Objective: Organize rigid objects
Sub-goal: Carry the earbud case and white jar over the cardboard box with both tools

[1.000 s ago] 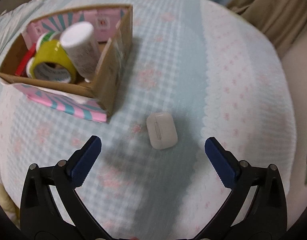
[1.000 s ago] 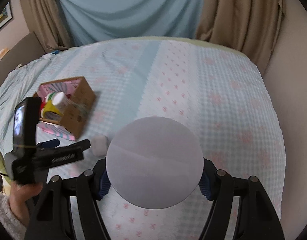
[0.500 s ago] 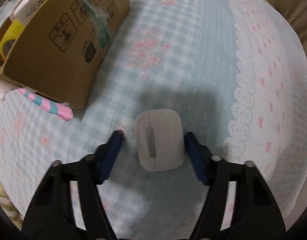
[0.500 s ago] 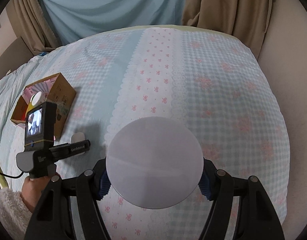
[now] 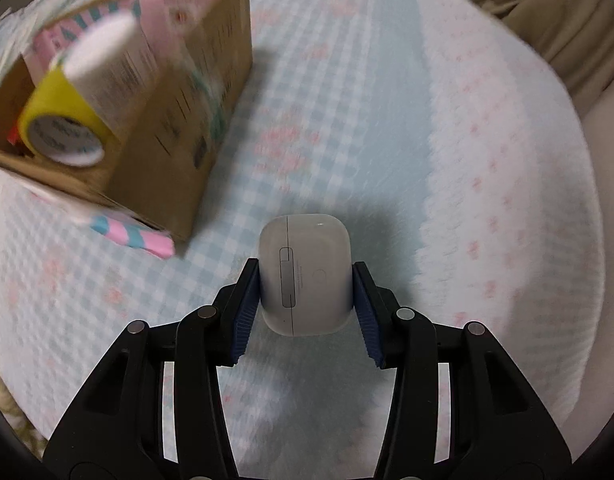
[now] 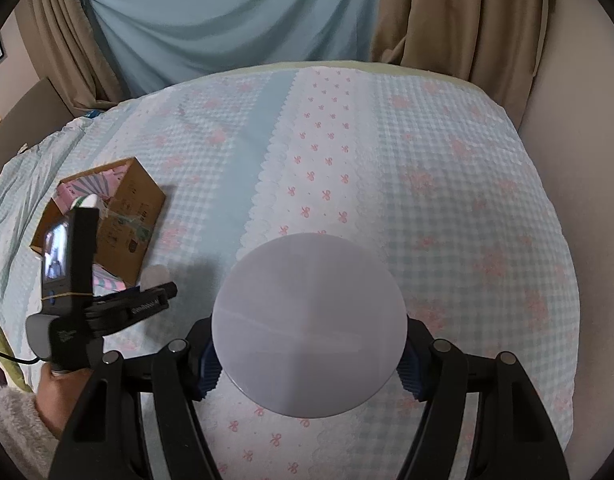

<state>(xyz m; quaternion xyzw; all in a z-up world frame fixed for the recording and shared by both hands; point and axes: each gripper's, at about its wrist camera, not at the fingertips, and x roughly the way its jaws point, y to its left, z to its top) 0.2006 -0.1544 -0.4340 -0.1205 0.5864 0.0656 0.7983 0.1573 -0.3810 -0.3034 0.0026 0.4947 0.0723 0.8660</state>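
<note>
White earbud case point(image 5: 305, 276) now clamped in just-closed left claw point(image 5: 305, 300), right claw point(image 6: 307, 364) gripping disc point(image 6: 309, 324)

The left gripper point(image 5: 305, 304) has just been closing, and its blue pads point(image 5: 243, 312) now press both sides of a white case point(image 5: 305, 276). The case has rounded corners, a seam down its face and a small hinge plate. Under it lies a bedspread point(image 5: 387, 140) of pale blue check with pink flowers and a white scalloped strip to the right. A cardboard box point(image 5: 179, 128) stands near, to the upper left, blurred. It holds a yellow tape roll point(image 5: 63, 120) and a white bottle point(image 5: 115, 64) leaning against it. A pink and blue striped sheet point(image 5: 135, 236) sticks out from under the box. Beige curtain point(image 5: 547, 12) shows at the upper right.
</note>
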